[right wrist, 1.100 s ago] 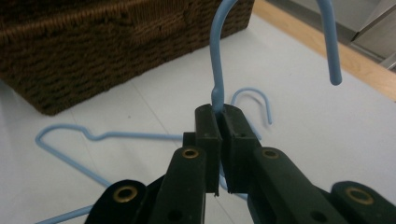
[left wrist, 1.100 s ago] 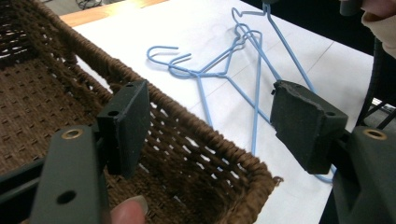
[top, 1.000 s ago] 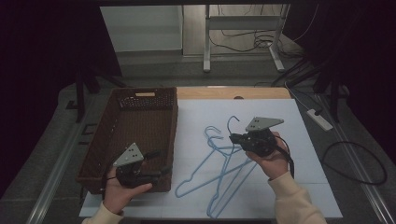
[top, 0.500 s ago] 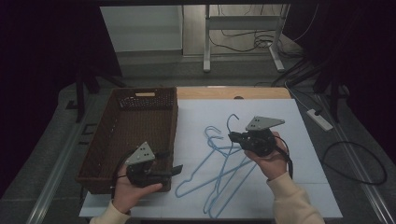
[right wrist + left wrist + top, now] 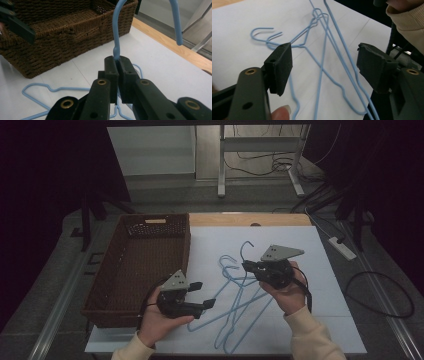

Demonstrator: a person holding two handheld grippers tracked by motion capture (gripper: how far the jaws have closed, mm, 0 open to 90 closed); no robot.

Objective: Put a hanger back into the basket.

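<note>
while the right gripper [image 5: 117, 62] is clamped on the neck of one blue wire hanger [image 5: 115, 32], holding its hook upright above the white sheet [image 5: 310, 255], the wicker basket [image 5: 150, 227] at the left of the worktop holds none of them, so the work appears barely begun. the other blue hangers [image 5: 235, 310] lie overlapped and tangled on the sheet between the two hands. the left gripper [image 5: 205, 295] hangs with jaws apart and nothing between them, pointing toward the tangle from just beside the basket's near right corner. open room lies on the far and right parts of the sheet; the basket wall bounds the left, and the sheet's near edge runs close under both forearms.
</note>
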